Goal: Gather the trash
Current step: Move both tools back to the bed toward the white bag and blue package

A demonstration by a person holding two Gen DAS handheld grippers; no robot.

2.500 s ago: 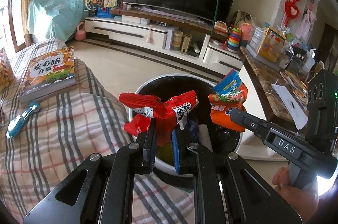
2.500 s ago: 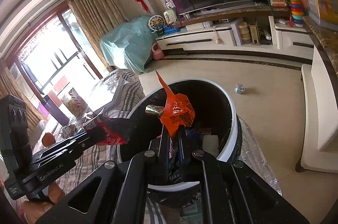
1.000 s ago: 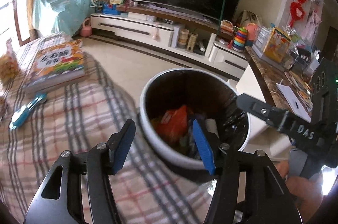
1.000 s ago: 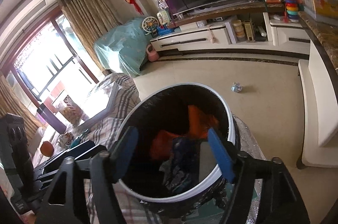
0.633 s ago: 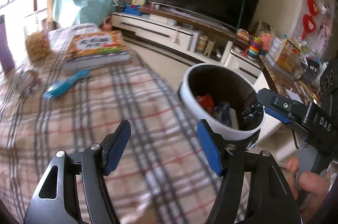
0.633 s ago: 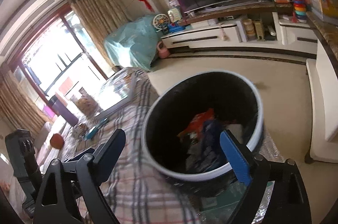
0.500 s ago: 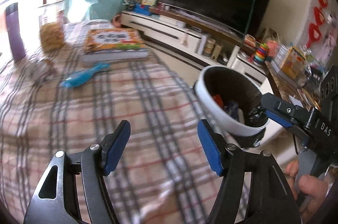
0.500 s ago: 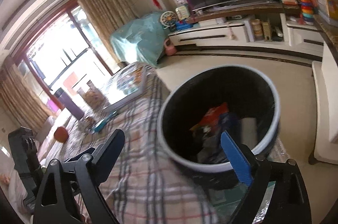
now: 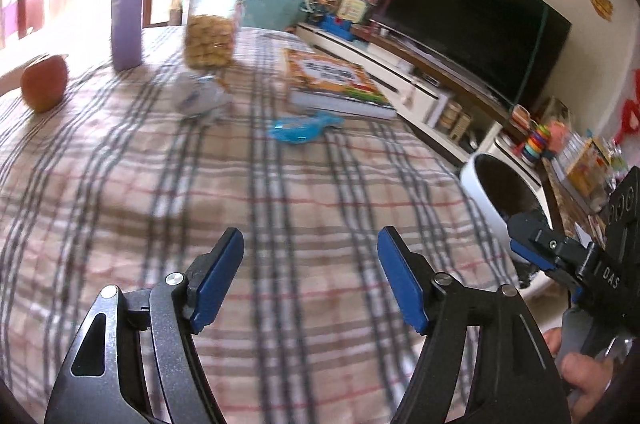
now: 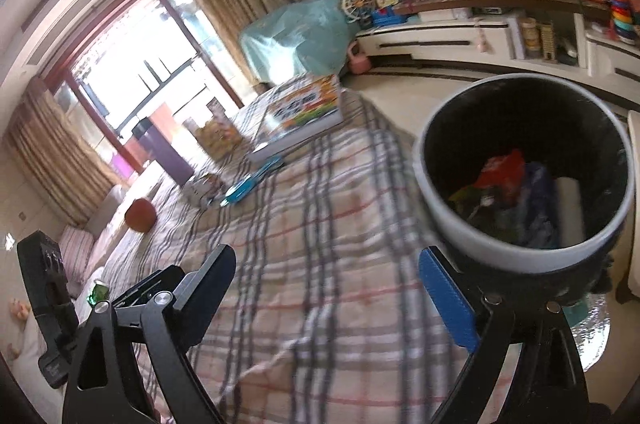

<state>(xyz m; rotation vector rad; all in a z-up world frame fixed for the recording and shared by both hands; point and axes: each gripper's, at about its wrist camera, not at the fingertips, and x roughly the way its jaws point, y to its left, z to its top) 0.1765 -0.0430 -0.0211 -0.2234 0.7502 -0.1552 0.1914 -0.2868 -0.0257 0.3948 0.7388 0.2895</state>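
The white trash bin [image 10: 520,248] with a black liner stands off the table's right edge; red and orange wrappers [image 10: 502,176] lie inside it. It also shows in the left wrist view [image 9: 480,192]. My left gripper [image 9: 310,276] is open and empty above the plaid tablecloth [image 9: 280,208]. My right gripper [image 10: 326,300] is open and empty over the cloth, just left of the bin. A crumpled clear wrapper [image 9: 202,98] lies far back on the cloth, and in the right wrist view [image 10: 202,186].
On the cloth stand a book [image 9: 334,80], a blue comb-like object [image 9: 302,128], a jar of snacks [image 9: 210,32], a purple bottle [image 9: 127,12] and an orange fruit [image 9: 44,82]. A TV [image 9: 472,12] and low cabinets line the far wall.
Both grippers dropped their wrappers into the bin and opened. Both then swung left, away from the bin and over the table.
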